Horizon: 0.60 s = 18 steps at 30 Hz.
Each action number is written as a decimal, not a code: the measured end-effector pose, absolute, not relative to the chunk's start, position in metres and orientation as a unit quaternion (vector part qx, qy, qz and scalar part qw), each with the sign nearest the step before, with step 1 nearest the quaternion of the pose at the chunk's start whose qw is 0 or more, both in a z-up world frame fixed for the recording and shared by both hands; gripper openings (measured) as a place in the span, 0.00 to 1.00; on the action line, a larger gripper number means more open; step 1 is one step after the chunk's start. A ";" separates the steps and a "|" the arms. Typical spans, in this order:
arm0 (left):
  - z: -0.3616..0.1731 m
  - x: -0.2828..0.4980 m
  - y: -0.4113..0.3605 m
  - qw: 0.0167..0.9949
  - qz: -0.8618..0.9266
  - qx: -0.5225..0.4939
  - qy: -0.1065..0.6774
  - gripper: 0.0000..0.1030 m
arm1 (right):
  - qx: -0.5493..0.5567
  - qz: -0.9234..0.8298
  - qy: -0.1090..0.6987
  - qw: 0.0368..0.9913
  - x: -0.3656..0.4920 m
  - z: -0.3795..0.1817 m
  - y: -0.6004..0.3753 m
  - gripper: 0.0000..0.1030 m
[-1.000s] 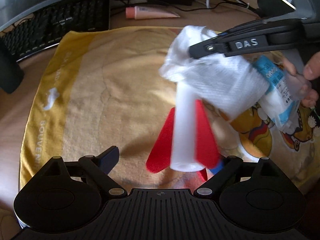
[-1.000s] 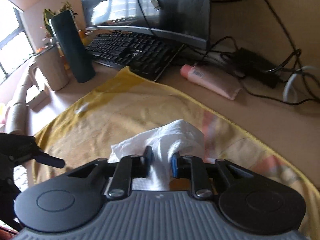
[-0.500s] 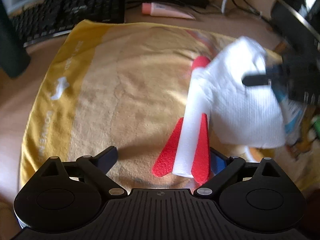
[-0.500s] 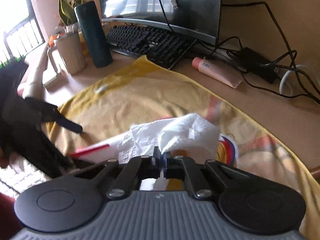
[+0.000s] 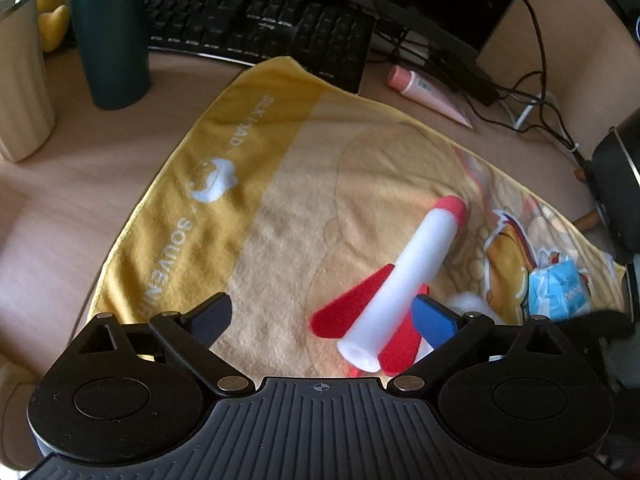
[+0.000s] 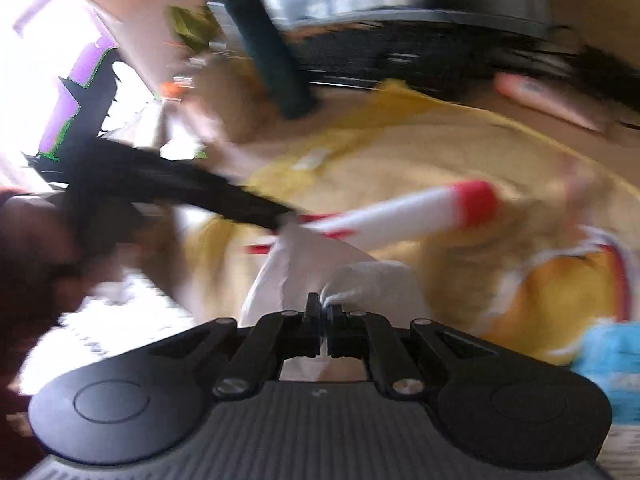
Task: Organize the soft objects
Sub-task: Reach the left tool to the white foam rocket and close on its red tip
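Note:
A white foam rocket with a red nose and red fins lies on the yellow towel. My left gripper is open, and the rocket's tail sits between its fingers, close to the right one. In the blurred right wrist view, my right gripper is shut on a crumpled white tissue, in front of the rocket. A finger of the left gripper reaches to the rocket's tail. A blue tissue packet lies on the towel's right end.
Behind the towel are a black keyboard, a monitor base, a pink tube and tangled cables. A dark green bottle and a beige cup stand at the left. A black object is at the right edge.
The right gripper has pulled the tissue off the rocket and out of the left wrist view, closing fully on it. The rocket now lies bare on the towel.

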<state>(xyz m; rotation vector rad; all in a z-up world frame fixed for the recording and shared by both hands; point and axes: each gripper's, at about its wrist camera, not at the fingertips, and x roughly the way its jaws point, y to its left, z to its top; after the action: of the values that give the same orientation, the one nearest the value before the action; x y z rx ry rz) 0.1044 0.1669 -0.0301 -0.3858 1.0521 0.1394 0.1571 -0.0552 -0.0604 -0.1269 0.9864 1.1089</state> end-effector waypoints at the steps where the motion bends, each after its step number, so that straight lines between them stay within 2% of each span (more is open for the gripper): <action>1: -0.030 0.106 0.166 0.846 0.066 -0.176 0.500 0.96 | -0.059 0.492 0.444 0.746 0.162 -0.060 -0.061 0.03; 5: -0.024 0.118 0.154 0.852 0.062 -0.120 0.505 0.96 | -0.055 0.436 0.430 0.789 0.180 -0.058 -0.088 0.04; 14: -0.026 0.201 0.086 0.846 -0.069 0.047 0.527 0.96 | 0.046 0.388 0.398 0.830 0.190 -0.031 -0.154 0.05; 15: -0.029 0.212 0.082 0.841 -0.080 0.057 0.532 0.96 | 0.053 0.386 0.394 0.833 0.189 -0.028 -0.159 0.10; 18: -0.035 0.237 0.075 0.834 -0.095 0.090 0.536 0.95 | 0.075 0.376 0.385 0.839 0.183 -0.021 -0.175 0.10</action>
<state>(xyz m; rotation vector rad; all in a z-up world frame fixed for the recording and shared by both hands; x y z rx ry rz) 0.2369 0.0746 -0.0349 0.1912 1.1361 -0.2023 0.1827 -0.1750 -0.0208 0.1583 0.8140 0.7954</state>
